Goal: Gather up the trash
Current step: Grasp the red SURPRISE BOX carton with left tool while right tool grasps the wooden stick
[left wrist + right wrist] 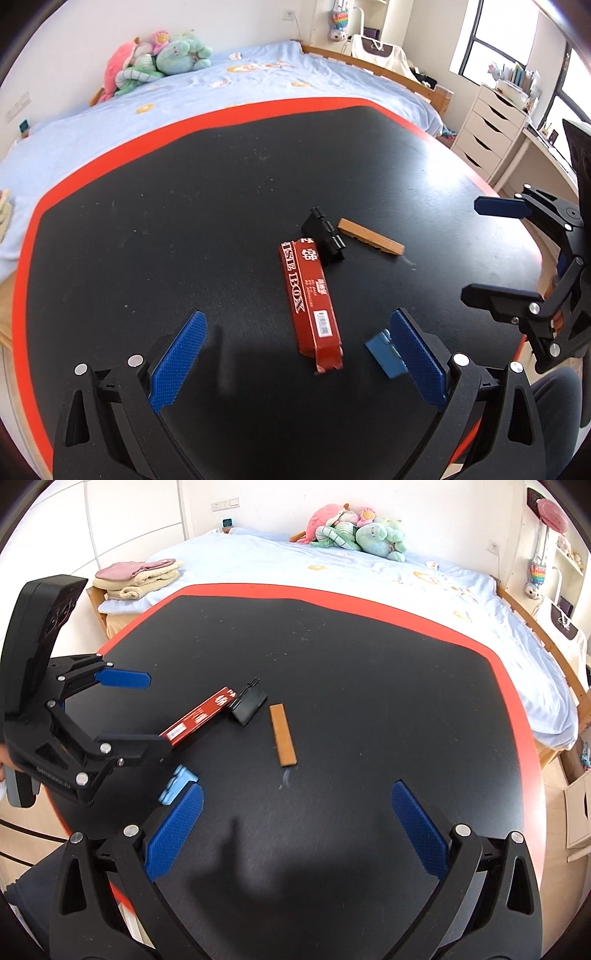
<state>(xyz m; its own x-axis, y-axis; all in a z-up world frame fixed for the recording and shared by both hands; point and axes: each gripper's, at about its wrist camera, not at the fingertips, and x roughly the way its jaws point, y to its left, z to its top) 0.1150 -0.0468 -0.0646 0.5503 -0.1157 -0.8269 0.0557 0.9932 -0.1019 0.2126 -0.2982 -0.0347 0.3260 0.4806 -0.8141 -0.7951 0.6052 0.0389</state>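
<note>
left gripper (297, 354) wide open, empty | red box (309, 299) lies between its fingers, on the table | right gripper (297, 827) open, empty too | tip: drop straight down, squeeze the narrow sides

Black table (184, 221) with red rim. On it: red box (312, 299) at center, black piece (325, 240) touching its 12 o'clock end, tan wooden strip (369, 236) at 2 o'clock, blue block (384, 356) at 4 o'clock.

Blue block (382, 354) partly behind claw finger
</note>
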